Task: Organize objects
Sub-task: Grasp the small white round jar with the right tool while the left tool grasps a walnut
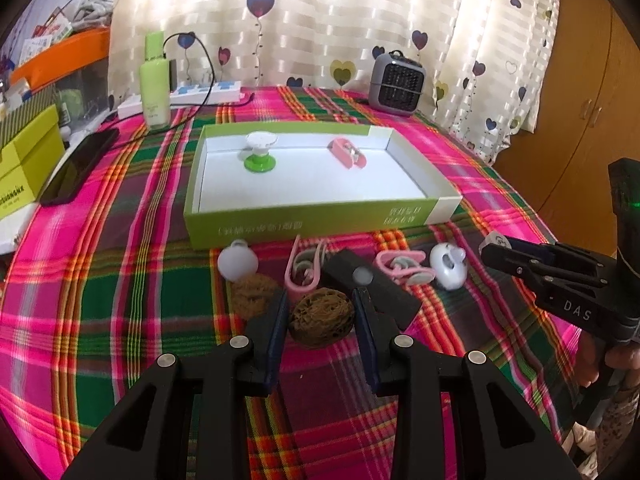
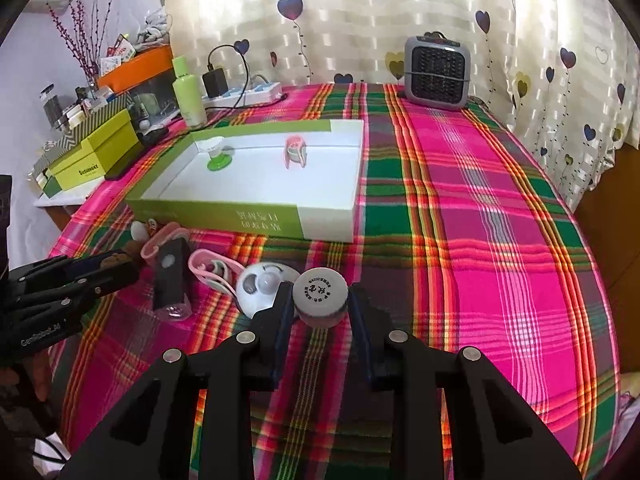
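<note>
A green and white box (image 1: 304,222) (image 2: 224,216) lies on the plaid cloth and holds a green-footed white knob (image 1: 259,152) and a pink clip (image 1: 347,153). My left gripper (image 1: 322,312) is open around a brown walnut (image 1: 322,317) on the cloth. A second walnut (image 1: 253,294) lies to its left. My right gripper (image 2: 319,300) is open around a small round grey tin (image 2: 320,295). In front of the box lie a white bulb (image 1: 237,264), two pink clips (image 1: 304,268) (image 1: 402,266), a black block (image 1: 370,286) and a white round gadget (image 1: 449,266).
A green bottle (image 1: 155,80), power strip (image 1: 208,92) and cable stand at the back left, a grey heater (image 1: 396,80) at the back. A black phone (image 1: 80,166) and green boxes (image 1: 24,160) lie on the left. The table edge falls away on the right.
</note>
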`<state>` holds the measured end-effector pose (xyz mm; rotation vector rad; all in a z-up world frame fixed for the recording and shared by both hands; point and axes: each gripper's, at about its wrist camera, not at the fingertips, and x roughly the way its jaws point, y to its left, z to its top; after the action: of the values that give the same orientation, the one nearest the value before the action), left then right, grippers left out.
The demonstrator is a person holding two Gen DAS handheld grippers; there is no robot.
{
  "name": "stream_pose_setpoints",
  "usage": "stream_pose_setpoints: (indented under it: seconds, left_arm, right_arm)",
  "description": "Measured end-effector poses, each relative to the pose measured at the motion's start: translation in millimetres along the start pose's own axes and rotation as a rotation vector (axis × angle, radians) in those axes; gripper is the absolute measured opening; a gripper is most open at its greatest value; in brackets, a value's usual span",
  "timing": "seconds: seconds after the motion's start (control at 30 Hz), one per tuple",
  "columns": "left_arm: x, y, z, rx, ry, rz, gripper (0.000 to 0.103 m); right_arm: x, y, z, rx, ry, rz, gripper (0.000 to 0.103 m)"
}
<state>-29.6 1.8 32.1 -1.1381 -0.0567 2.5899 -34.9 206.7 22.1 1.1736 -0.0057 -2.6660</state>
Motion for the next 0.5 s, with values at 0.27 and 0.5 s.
stream_pose_setpoints:
  seconds: [0.27,0.5]
  left_arm:
    - [2.3,-2.0,25.1,0.007,-0.019,-0.015,0.031]
    - [13.6,2.2,47.1,-0.008,-0.023,-0.027,0.031]
  right_arm:
    - [-0.8,5.6,16.5,-0.021,-0.022,0.017,0.029]
    - [2.4,7.3,39.2,-0.035,-0.049,0.029,0.029]
